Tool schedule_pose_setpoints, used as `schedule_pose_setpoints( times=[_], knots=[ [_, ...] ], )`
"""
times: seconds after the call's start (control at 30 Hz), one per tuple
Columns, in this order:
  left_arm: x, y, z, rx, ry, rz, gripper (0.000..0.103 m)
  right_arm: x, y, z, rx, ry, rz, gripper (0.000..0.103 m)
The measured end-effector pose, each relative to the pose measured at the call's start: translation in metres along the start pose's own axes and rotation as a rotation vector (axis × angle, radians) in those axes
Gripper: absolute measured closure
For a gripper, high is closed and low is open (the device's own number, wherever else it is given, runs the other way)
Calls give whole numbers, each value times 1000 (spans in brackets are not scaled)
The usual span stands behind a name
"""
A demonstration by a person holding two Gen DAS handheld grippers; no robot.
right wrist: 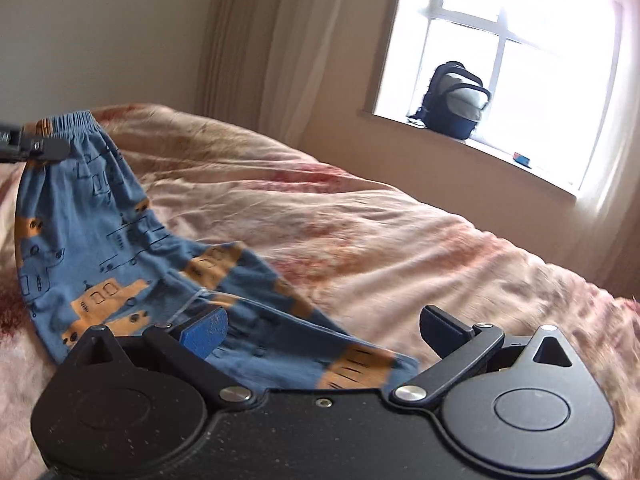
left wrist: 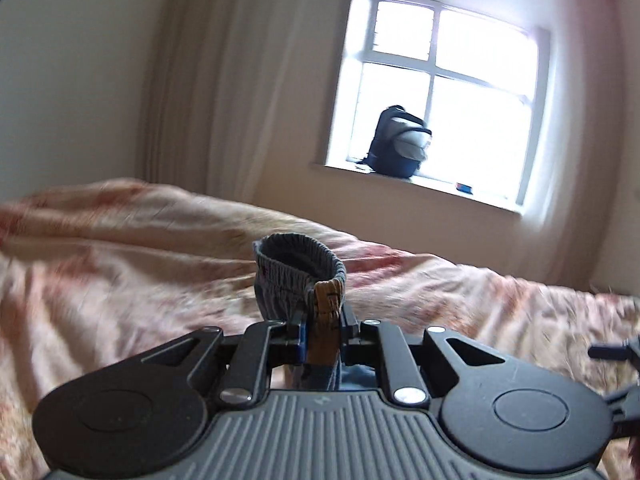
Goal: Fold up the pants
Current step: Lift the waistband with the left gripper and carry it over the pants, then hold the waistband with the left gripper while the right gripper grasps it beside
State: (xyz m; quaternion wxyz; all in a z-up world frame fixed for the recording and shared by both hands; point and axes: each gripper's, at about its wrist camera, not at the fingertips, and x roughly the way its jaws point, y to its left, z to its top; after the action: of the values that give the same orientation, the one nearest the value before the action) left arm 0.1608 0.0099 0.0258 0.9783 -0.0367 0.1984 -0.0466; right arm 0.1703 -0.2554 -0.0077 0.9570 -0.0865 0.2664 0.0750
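The pants (right wrist: 100, 248) are small, blue, with orange vehicle prints and an elastic waistband. My left gripper (left wrist: 323, 330) is shut on the waistband (left wrist: 304, 268) and holds it up above the bed; it also shows at the left edge of the right wrist view (right wrist: 38, 146). The pants hang from it and trail down to the right across the bed. My right gripper (right wrist: 324, 330) is open, its jaws wide apart, just above the lower leg end of the pants (right wrist: 352, 368). Whether it touches the cloth I cannot tell.
A bed with a rumpled pink and cream cover (right wrist: 400, 240) fills the lower view. Behind it are a wall, pale curtains (left wrist: 224, 80) and a bright window (left wrist: 448, 80). A dark backpack (right wrist: 456, 100) stands on the windowsill.
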Motion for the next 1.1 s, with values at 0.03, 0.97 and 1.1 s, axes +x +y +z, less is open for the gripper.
schedule_pose_setpoints(
  times=[0.03,0.97,1.1],
  knots=[
    [0,-15,2,38,1,-1,87,-3,-8,1,17,-2,-5,1],
    [9,-242,-91,568,202,-116,87,-18,-142,-19,604,28,324,6],
    [10,-245,-99,586,209,-106,87,-8,-134,-23,571,80,337,9]
  ],
)
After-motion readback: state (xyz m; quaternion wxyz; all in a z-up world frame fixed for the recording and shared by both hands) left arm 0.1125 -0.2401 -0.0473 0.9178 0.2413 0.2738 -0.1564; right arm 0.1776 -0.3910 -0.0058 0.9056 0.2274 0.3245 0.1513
